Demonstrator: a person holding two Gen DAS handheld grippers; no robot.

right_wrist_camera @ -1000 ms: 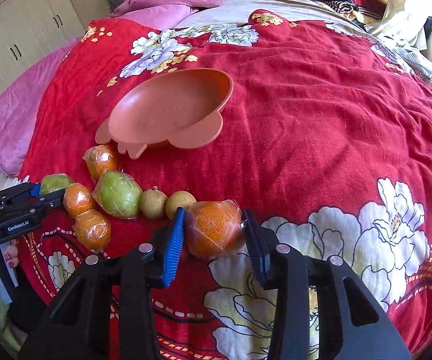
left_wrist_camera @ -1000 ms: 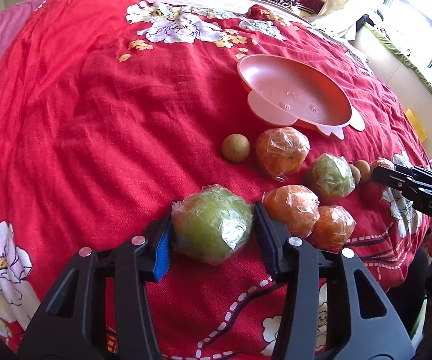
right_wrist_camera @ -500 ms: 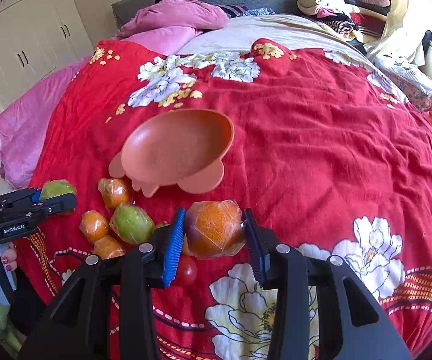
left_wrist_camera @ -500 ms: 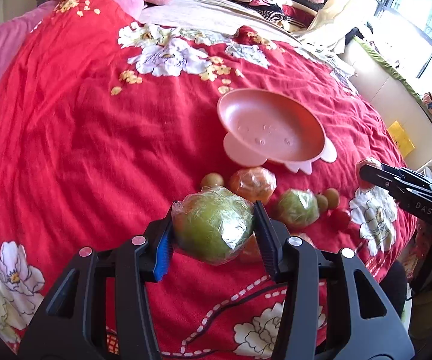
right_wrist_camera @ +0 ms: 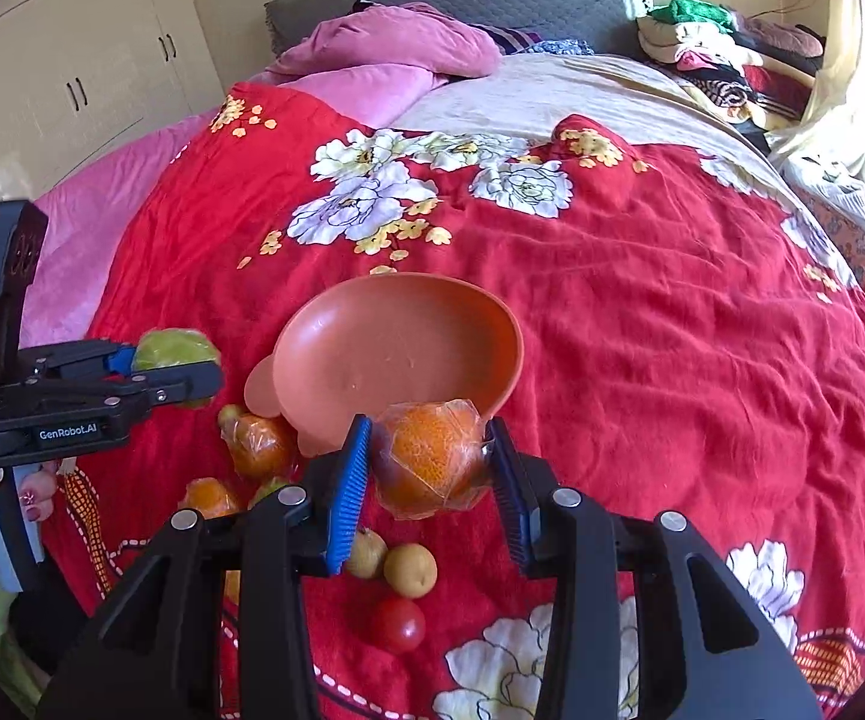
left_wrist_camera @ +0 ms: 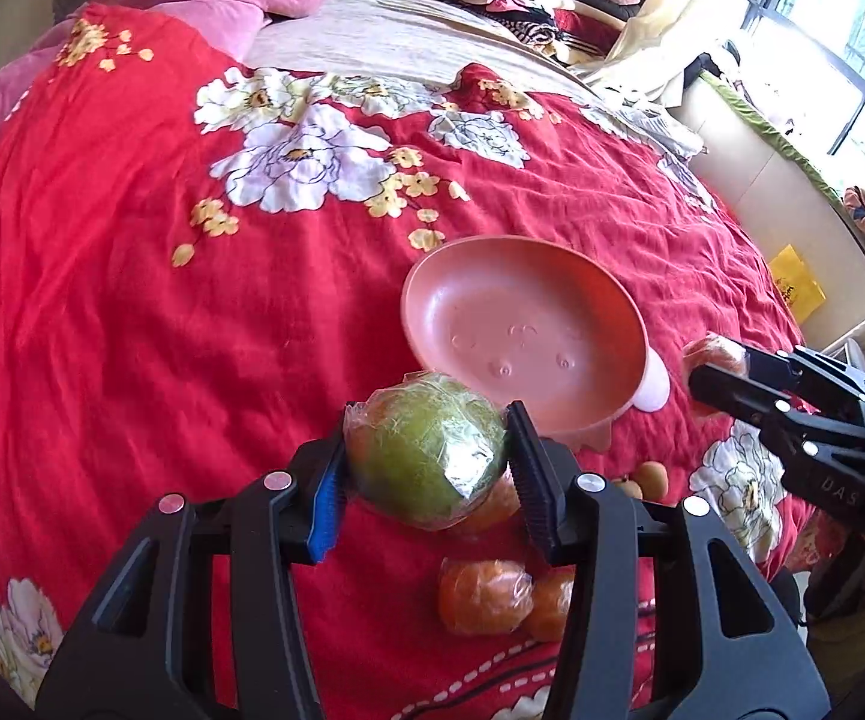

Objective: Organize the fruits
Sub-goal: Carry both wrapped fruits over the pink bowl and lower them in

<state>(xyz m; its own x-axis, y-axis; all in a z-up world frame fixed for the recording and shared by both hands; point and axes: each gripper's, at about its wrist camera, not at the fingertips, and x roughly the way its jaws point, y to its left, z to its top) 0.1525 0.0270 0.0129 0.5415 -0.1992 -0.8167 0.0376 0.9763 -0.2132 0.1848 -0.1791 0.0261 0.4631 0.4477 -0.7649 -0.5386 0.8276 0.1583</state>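
Plastic-wrapped fruit in both grippers, both lifted off the bed. Left gripper [left_wrist_camera: 426, 459] pinches the green fruit [left_wrist_camera: 426, 450] across its width; right gripper [right_wrist_camera: 426, 468] pinches an orange [right_wrist_camera: 429, 459] the same way. Both fruits are near-round, so no long axis to align. Both tools point steeply down and forward.

Key relation: the bowl [left_wrist_camera: 606, 294] lies just ahead of and beyond both sets of fingers, empty, rim tilted on the soft blanket [left_wrist_camera: 132, 312]. Left approaches from its left side, right from its near-right edge. Right looks slightly closer to the rim, I'd say.

Loose fruit below: oranges [left_wrist_camera: 483, 594], two small brown fruits [right_wrist_camera: 396, 561], a tomato [right_wrist_camera: 398, 624], between grippers and bowl.

Risk: two tools converging on one tippy bowl.
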